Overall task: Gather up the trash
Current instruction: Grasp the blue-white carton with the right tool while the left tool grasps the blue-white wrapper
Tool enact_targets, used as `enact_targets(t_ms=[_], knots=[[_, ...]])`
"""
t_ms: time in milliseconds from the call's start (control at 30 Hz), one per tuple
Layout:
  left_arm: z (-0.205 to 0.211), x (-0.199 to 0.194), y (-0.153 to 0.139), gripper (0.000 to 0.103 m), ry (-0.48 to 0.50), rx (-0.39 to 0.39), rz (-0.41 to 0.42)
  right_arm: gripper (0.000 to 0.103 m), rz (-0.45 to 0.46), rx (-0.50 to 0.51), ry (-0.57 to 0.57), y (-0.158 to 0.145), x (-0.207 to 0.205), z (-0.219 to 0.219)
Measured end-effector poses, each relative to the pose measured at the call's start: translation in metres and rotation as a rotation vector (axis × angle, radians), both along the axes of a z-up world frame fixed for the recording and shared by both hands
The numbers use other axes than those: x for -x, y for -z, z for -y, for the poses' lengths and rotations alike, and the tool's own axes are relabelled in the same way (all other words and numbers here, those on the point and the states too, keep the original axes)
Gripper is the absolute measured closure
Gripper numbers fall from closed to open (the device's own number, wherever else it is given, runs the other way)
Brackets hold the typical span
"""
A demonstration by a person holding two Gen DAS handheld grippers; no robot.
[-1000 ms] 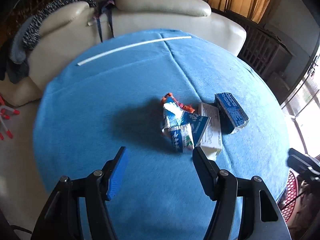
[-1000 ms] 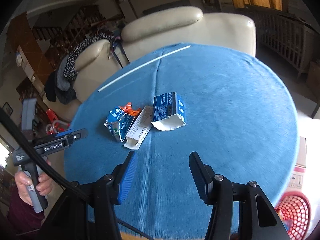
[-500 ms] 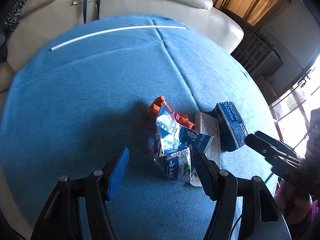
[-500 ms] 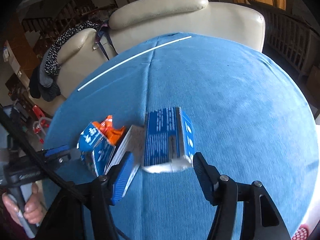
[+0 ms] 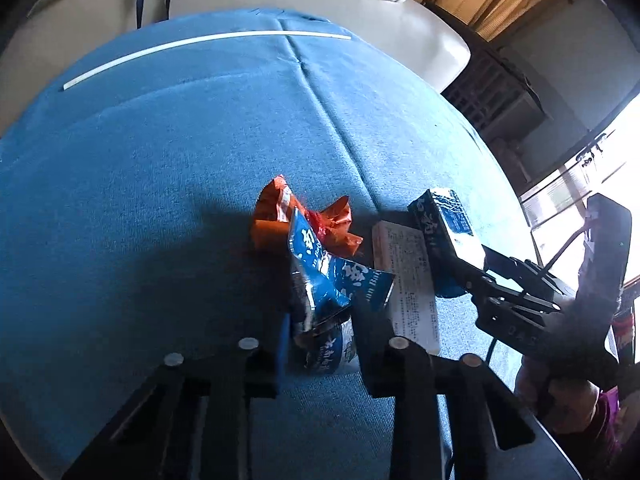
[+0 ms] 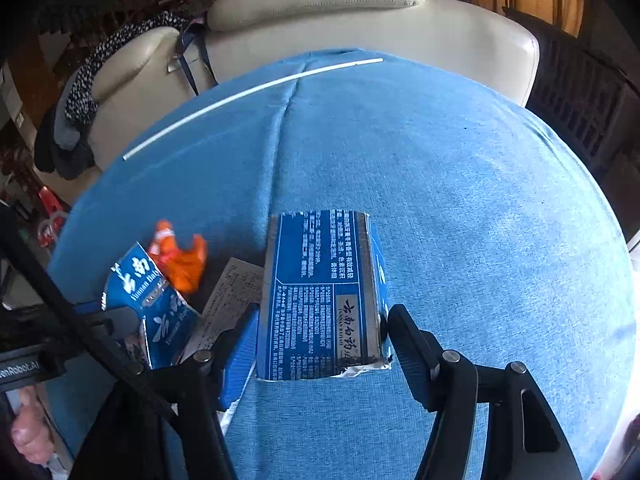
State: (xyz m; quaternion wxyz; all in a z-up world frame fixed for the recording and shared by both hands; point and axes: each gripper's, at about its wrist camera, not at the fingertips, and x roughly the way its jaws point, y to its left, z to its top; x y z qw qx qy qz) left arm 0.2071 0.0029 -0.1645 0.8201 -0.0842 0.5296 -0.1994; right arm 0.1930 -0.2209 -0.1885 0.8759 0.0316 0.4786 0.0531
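- While it lies flat on the blue cloth-covered counter (image 6: 460, 200), the blue printed cardboard box (image 6: 324, 296) sits between the right tongs (image 6: 320, 344); both pads touch its sides, so they are pinching it.
- Left tongs (image 5: 320, 336) closed on the crumpled blue foil wrapper (image 5: 324, 280), pads pressed against both sides.
- Crumpled orange wrapper (image 5: 280, 216) lies touching the blue wrapper on its far side.
- Flat white printed carton (image 5: 408, 280) lies on the cloth between blue wrapper and blue box, just beside both.
- All four pieces clustered near the counter's near-centre.
- Thin white rod (image 6: 248, 96) lies across the far edge, well apart from the trash.
- Cream leather sofa (image 6: 360, 16) behind the counter, dark patterned clothes (image 6: 80, 96) draped on its arm.
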Motion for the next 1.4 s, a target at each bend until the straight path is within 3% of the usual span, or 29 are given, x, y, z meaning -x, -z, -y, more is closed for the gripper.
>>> enact_targets(t_ms=[67, 233, 733, 1133, 1200, 1333, 1400], knots=[[-0.001, 0.0, 0.0, 0.078, -0.004, 0.005, 0.0, 0.043, 0.01, 0.026, 0.005, 0.0, 0.0, 0.001], [-0.002, 0.005, -0.004, 0.084, -0.016, 0.007, 0.011, 0.044, 0.01, -0.019, 0.02, 0.0, 0.005, 0.011], [-0.01, 0.062, -0.019, 0.084, 0.001, -0.047, 0.031, 0.044, 0.04, -0.04, 0.032, -0.018, 0.074, 0.027], [-0.005, 0.111, -0.009, 0.083, 0.031, -0.09, -0.008, 0.043, 0.011, -0.066, 0.026, -0.016, 0.143, 0.033], [-0.005, 0.113, -0.006, 0.08, 0.031, -0.108, -0.021, 0.041, -0.01, -0.069, 0.031, -0.011, 0.147, 0.035], [-0.005, 0.113, -0.009, 0.052, 0.028, -0.096, -0.025, 0.039, -0.054, -0.11, 0.059, -0.001, 0.15, 0.043], [-0.006, 0.115, -0.013, 0.047, 0.031, -0.095, -0.009, 0.038, -0.057, -0.138, 0.073, 0.0, 0.151, 0.046]])
